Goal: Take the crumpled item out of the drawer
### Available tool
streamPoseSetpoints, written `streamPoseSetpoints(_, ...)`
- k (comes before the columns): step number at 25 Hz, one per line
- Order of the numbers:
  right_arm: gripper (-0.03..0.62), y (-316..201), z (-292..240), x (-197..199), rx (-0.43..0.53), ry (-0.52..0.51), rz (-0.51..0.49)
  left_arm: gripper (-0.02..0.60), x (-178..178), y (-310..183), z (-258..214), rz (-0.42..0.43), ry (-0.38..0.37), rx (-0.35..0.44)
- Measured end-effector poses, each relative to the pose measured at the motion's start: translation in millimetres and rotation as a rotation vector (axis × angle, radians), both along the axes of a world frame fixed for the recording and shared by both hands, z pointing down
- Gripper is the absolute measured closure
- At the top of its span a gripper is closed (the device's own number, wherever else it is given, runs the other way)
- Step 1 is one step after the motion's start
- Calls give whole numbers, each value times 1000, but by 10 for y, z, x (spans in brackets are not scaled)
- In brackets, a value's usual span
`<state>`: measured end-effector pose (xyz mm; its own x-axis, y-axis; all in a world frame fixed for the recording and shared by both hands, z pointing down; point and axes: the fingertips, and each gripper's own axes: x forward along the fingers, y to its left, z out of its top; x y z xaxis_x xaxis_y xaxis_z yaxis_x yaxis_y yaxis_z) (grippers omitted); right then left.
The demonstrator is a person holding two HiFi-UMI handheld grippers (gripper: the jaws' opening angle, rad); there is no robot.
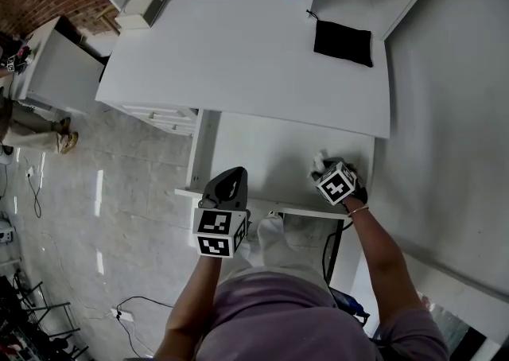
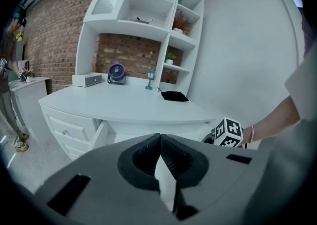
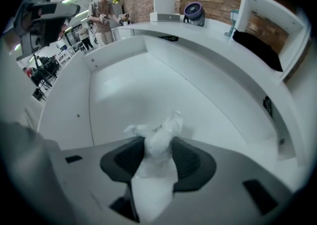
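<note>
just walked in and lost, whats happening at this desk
A person holds a tool in each hand at a white desk whose drawer stands open. The right tool is down inside the drawer, clamped on a crumpled white wad, which is not yet out of the drawer. The left tool is shut and empty, held by the drawer's front edge.

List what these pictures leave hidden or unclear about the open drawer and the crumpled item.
Right gripper view: the lower part of the crumpled item is hidden between the jaws of the right gripper, which press on it.
Head view: the marker cube covers most of it.
Left gripper view: the body of the left gripper blocks the inside of the drawer; the shelf object is too small to name.
</note>
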<state>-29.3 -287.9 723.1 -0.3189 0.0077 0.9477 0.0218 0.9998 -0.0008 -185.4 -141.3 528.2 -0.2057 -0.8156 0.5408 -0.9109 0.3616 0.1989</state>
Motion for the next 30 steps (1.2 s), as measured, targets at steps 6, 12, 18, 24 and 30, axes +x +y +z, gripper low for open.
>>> streamPoseSetpoints(6,410,110,-330,-114,-25,-109,70,581,54,-10,-18,36,7,14)
streamPoseSetpoints(12,410,181,-735,-150,-41,-212,145,580,113,-76,-59,81,7,33)
streamPoseSetpoints(18,410,274,-1135,-134,-40,-311,205,580,190,-112,-103,130,4,47)
streamPoseSetpoints(24,408,335,-1485,-62,-37,-409,281,581,305,-210,-166,180,-2,70)
streamPoseSetpoints(30,408,391,-1793,38,-32,-504,392,581,438,-283,-232,230,-7,90)
